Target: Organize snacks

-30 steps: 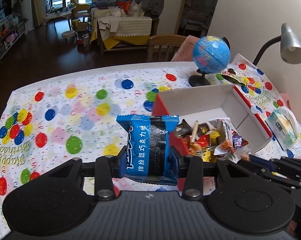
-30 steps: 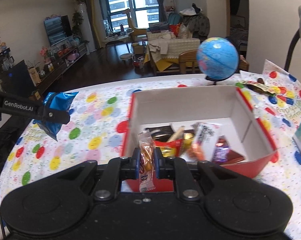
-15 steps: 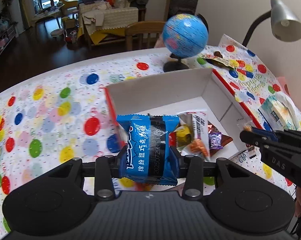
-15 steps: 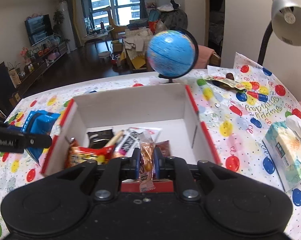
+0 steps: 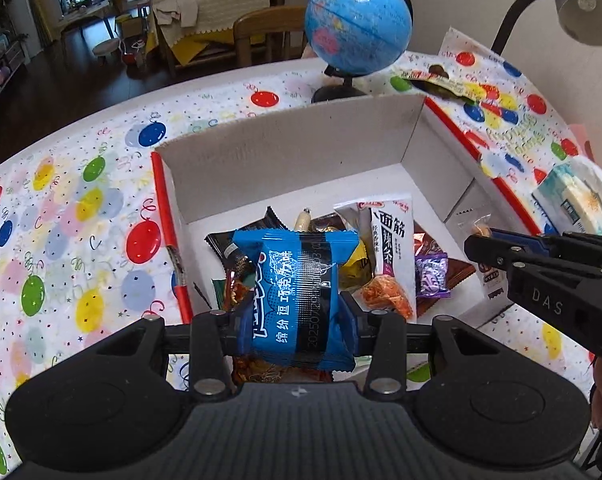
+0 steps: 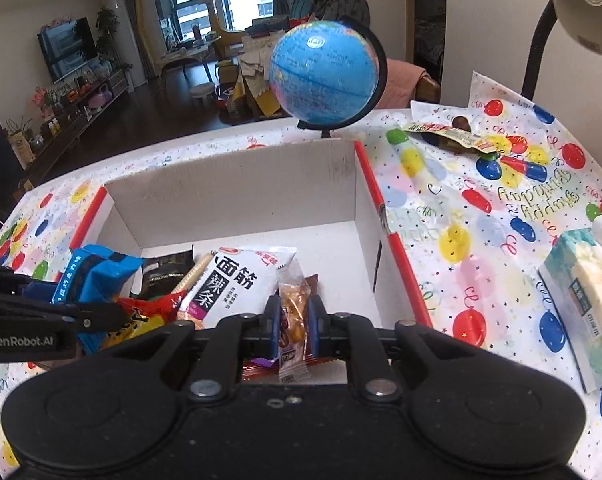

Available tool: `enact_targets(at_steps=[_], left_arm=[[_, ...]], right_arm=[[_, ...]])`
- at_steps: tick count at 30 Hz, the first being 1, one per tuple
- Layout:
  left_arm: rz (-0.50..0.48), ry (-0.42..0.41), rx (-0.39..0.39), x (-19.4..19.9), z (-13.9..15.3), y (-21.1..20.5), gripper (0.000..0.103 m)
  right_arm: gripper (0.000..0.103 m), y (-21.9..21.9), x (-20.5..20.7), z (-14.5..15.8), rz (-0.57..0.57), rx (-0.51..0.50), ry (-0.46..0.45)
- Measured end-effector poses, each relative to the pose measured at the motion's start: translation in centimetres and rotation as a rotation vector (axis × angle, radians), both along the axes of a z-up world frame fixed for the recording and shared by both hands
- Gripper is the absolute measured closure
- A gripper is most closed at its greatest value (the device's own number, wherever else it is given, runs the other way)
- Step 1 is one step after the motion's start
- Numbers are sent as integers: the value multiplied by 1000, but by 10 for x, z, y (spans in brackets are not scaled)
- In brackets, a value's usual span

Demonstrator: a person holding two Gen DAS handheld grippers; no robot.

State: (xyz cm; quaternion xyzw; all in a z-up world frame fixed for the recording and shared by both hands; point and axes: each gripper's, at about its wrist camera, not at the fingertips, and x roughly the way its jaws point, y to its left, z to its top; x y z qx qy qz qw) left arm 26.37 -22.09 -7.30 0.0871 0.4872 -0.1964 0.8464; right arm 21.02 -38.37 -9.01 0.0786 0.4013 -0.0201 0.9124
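Over the last second both grippers have travelled from beside the box to above it; the left gripper is now over the near-left part of the red-edged cardboard box, clamped across the sides of the blue biscuit packet, which a second ago hung over the tablecloth outside the left wall; the right gripper stays pinched on a slim clear-wrapped orange snack and has come in over the near-right part; so, as I judge it, both snacks are at the drop point and only the release is left.

Inside the box the snacks are heaped toward the near side: a white packet with black characters, a dark packet, a small purple sweet and red wrappers; the far half of the floor is bare.

Beyond the box stands a blue globe; a flat snack wrapper lies loose on the balloon tablecloth, seemingly yet to be collected, though its contents are hard to read; a tissue pack sits to the right, a lamp overhead.

The two grippers are close together over the box, so a sideways drift could knock them; the heap below may let a dropped packet slide.
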Motion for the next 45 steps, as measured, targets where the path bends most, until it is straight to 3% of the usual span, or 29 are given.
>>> enact_targets(at_steps=[8, 16, 19, 24, 30, 33, 39, 42, 45], left_arm=[[4, 16, 22, 4, -14, -6, 61], [5, 4, 32, 1, -16, -8, 61], [9, -2, 39, 0, -15, -8, 56], [7, -26, 21, -3, -7, -5, 37], [3, -48, 1, -10, 3, 1, 36], [0, -63, -18, -15, 9, 7, 29], [-15, -98, -59, -28, 24, 23, 27], [-13, -118, -81, -34, 33, 34, 16], [-17, -131, -102, -40, 42, 44, 15]], right_arm=[[91, 2, 5, -10, 19, 14, 27], [82, 3, 5, -14, 26, 18, 38], [82, 3, 4, -14, 22, 19, 36], [80, 4, -2, -10, 23, 27, 23], [73, 3, -13, 2, 16, 39, -13], [69, 5, -20, 9, 12, 40, -28], [55, 15, -35, 26, 9, 41, -69], [49, 22, -42, 35, 16, 42, -95], [42, 28, -50, 43, 15, 54, -117]])
